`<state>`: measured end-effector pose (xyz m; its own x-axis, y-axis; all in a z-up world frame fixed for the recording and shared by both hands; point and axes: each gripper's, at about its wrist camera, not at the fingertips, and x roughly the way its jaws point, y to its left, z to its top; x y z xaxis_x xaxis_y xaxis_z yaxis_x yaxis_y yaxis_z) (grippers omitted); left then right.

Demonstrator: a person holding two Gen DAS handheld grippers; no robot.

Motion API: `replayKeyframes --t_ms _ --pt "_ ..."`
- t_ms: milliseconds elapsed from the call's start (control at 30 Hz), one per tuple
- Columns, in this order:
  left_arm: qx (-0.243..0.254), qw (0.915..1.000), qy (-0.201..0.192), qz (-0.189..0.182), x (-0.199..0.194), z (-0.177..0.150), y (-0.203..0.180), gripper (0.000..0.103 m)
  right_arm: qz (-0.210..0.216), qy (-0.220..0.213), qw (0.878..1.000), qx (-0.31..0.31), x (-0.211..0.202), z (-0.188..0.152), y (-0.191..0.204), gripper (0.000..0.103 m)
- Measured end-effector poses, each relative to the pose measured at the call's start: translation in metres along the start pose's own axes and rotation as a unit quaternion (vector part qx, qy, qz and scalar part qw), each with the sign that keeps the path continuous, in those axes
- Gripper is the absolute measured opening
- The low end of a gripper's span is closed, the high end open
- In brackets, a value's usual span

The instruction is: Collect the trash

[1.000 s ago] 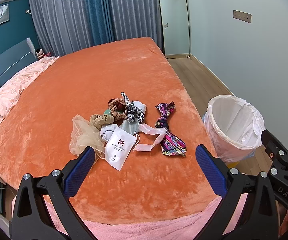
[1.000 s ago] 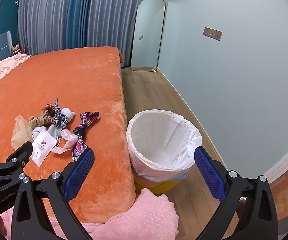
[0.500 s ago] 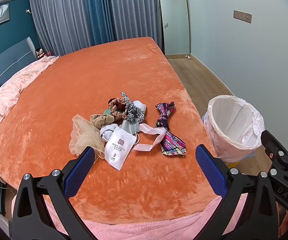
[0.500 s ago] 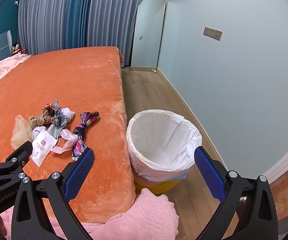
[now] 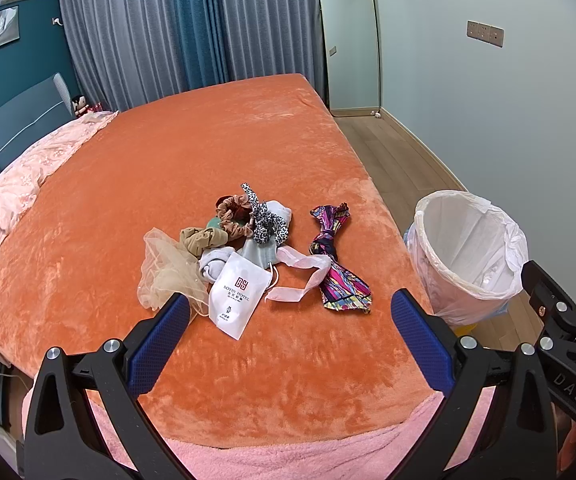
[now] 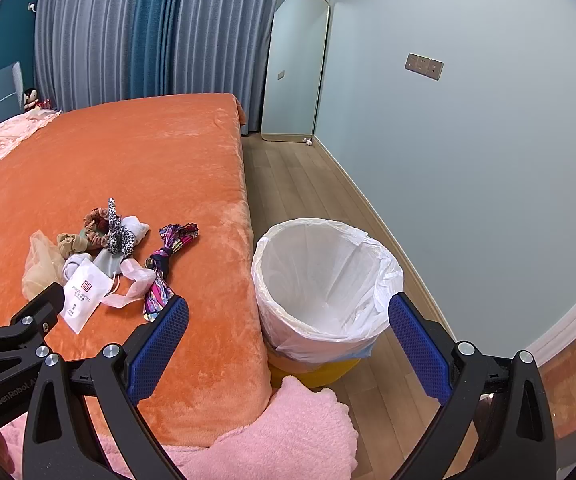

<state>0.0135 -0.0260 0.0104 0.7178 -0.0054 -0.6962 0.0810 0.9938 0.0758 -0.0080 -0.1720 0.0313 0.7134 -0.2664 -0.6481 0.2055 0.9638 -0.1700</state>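
Note:
A pile of small items lies on the orange bed [image 5: 207,152]: a white printed paper bag [image 5: 239,289], a pink ribbon [image 5: 302,270], a colourful patterned cloth [image 5: 338,268], several scrunchies [image 5: 233,216], a sheer beige pouch [image 5: 165,272]. The pile also shows in the right wrist view [image 6: 103,252]. A bin with a white liner [image 6: 324,280] stands on the floor beside the bed; it also shows in the left wrist view [image 5: 468,256]. My left gripper [image 5: 290,340] is open and empty, hovering short of the pile. My right gripper [image 6: 288,344] is open and empty, in front of the bin.
A pink fluffy blanket [image 6: 271,436] lies at the bed's near edge. A pink quilt [image 5: 19,176] covers the bed's far left. A standing mirror [image 6: 294,68] leans on the wall by grey-blue curtains [image 5: 175,28]. Wooden floor [image 6: 320,184] runs between bed and wall.

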Motion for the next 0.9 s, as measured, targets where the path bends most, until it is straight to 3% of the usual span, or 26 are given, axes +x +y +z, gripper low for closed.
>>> replayKeyframes --t_ms 900 --pt "-0.001 1.0000 0.002 -0.001 0.0002 -0.0004 -0.0014 0.096 0.000 -0.001 1.000 0.001 -0.0002 -0.0017 0.0006 0.096"
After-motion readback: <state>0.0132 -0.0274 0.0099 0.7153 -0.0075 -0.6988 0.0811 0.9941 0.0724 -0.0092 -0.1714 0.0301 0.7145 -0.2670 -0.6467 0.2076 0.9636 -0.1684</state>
